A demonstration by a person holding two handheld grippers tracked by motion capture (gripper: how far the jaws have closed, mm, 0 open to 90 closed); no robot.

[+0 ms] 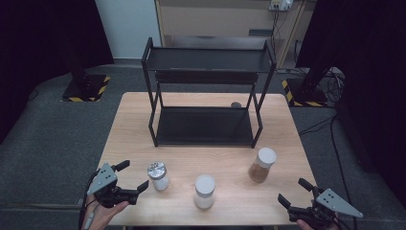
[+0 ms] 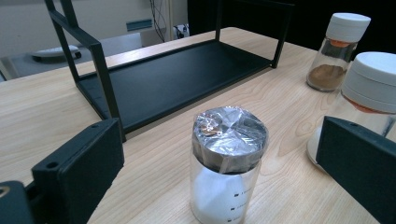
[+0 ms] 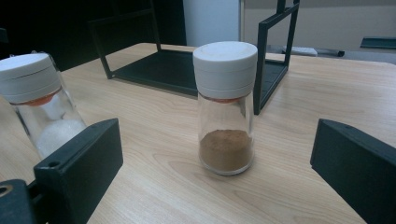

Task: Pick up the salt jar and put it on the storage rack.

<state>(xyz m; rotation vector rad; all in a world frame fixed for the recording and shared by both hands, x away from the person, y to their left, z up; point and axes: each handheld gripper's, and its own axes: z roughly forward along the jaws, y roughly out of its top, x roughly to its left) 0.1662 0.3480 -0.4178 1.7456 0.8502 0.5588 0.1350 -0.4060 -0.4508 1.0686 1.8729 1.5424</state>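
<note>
Now both jars are lined up: left gripper (image 1: 133,179) spread at foil-capped jar (image 1: 158,176), right gripper (image 1: 297,191) spread toward brown-powder jar (image 1: 262,165); closing is needed.

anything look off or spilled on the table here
Nothing spilled or tipped: all three jars stand upright. One oddity: the jar nearest the left gripper, the silver-capped jar, has crinkled clear film over its cap, while the other two have plain white caps.
</note>
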